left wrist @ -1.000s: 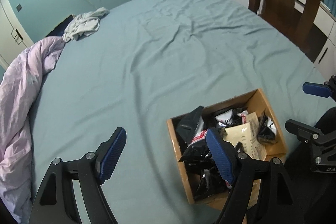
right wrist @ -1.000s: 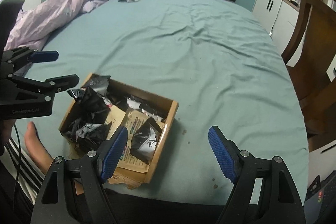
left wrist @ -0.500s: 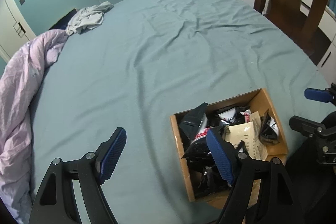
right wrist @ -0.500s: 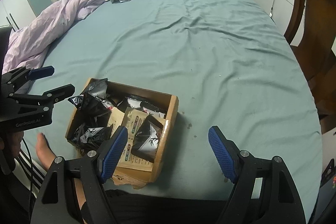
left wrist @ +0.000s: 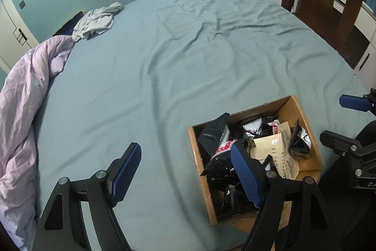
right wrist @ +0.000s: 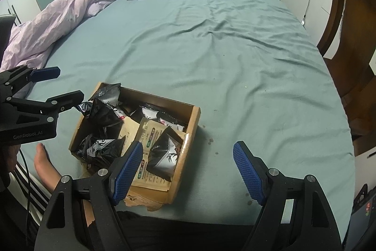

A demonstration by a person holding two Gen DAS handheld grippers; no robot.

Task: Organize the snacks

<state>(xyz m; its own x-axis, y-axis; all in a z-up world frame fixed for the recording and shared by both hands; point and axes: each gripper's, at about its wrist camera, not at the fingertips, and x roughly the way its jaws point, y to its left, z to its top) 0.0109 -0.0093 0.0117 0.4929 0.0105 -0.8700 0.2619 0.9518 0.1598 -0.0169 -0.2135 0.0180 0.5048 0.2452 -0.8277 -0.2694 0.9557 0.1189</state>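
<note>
Both grippers wide open, nothing held: left gripper (left wrist: 185,173) over box's left wall, right gripper (right wrist: 188,171) over box's right wall & bare sheet. Snacks in cardboard box (right wrist: 188,133) on bed's near edge, btwn the two. Black foil packets (right wrist: 164,152) prob. light, crinkly, slippery, crushable; best pinched at crimped seal edge. Tan paper sachet (right wrist: 150,140) flat, limp, half buried under packets; grab exposed corner. Box soft, torn near side; tight pile, so neighbours likely to drag along. Bare foot (right wrist: 44,164) just beside box's left. Farther: open teal sheet (right wrist: 211,51), lilac duvet (right wrist: 58,20) far left, wooden chair (right wrist: 352,39) at right, well apart.
</note>
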